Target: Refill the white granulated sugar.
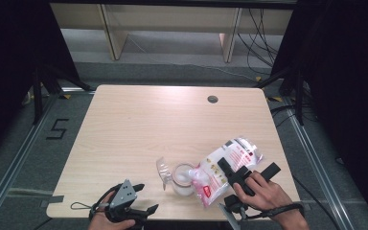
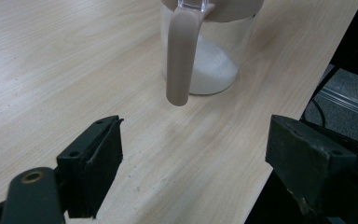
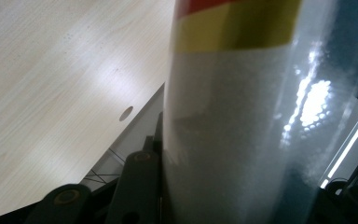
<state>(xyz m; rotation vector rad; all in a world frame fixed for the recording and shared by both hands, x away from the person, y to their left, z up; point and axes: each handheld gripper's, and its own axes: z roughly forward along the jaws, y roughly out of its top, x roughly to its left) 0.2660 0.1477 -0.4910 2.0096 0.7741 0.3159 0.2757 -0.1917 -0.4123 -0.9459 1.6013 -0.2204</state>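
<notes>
A clear jug (image 1: 183, 179) with a beige handle (image 2: 182, 56) stands near the table's front edge and holds white powder (image 2: 214, 70). A plastic bag of white powder (image 1: 225, 167), printed pink and red, lies tilted with its low end over the jug's mouth. My right gripper (image 1: 249, 170) is shut on the bag's upper part; in the right gripper view the bag (image 3: 242, 116) stands between the jaws. My left gripper (image 1: 146, 197) is open at the front edge, left of the jug. In its own view the left gripper (image 2: 191, 154) points at the handle, a short way from it.
A scrap of clear plastic (image 1: 163, 171) stands just left of the jug. The wooden table (image 1: 139, 129) has a round cable hole (image 1: 212, 99) at its far side. Dark curtains and cables surround the table; its front edge (image 2: 279, 112) lies close to both grippers.
</notes>
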